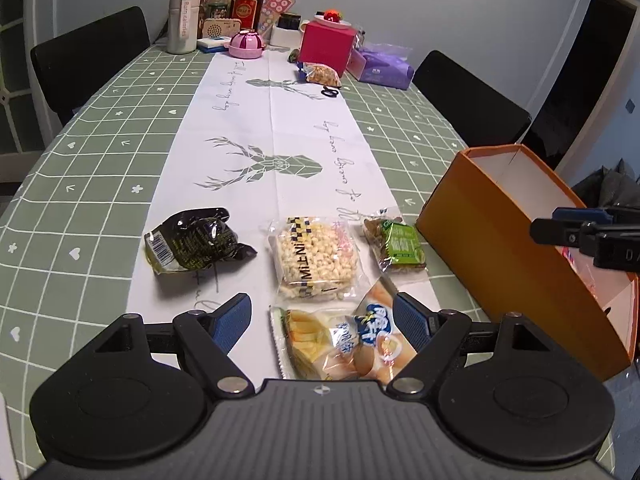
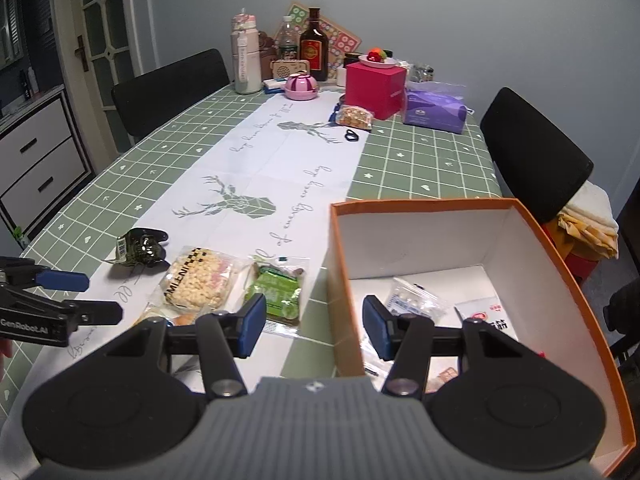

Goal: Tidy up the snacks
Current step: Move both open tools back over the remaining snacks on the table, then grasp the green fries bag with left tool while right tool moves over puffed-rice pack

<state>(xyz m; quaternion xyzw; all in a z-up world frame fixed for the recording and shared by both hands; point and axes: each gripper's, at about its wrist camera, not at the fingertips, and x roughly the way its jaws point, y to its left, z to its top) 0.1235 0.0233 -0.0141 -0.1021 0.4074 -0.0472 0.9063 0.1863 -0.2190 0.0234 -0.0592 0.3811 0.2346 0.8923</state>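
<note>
An orange box [image 2: 560, 280] with white inside stands at the right and holds a clear packet [image 2: 414, 298] and a white-red packet [image 2: 486, 316]. It also shows in the left wrist view [image 1: 480, 216]. On the white runner lie a dark foil packet [image 1: 192, 242], a puffed-rice bar [image 1: 314, 258], a green packet [image 1: 398, 246] and a yellow bread bag [image 1: 340, 340]. My left gripper [image 1: 322, 322] is open, its fingers on either side of the bread bag. My right gripper [image 2: 314, 326] is open and empty, astride the box's left wall.
Green checked tablecloth [image 1: 80, 200]. At the far end stand bottles [image 2: 314, 46], a white flask [image 2: 245, 56], a pink box [image 2: 374, 88], a purple tissue pack [image 2: 434, 112] and a nut bag [image 2: 354, 117]. Black chairs [image 2: 532, 152] flank the table.
</note>
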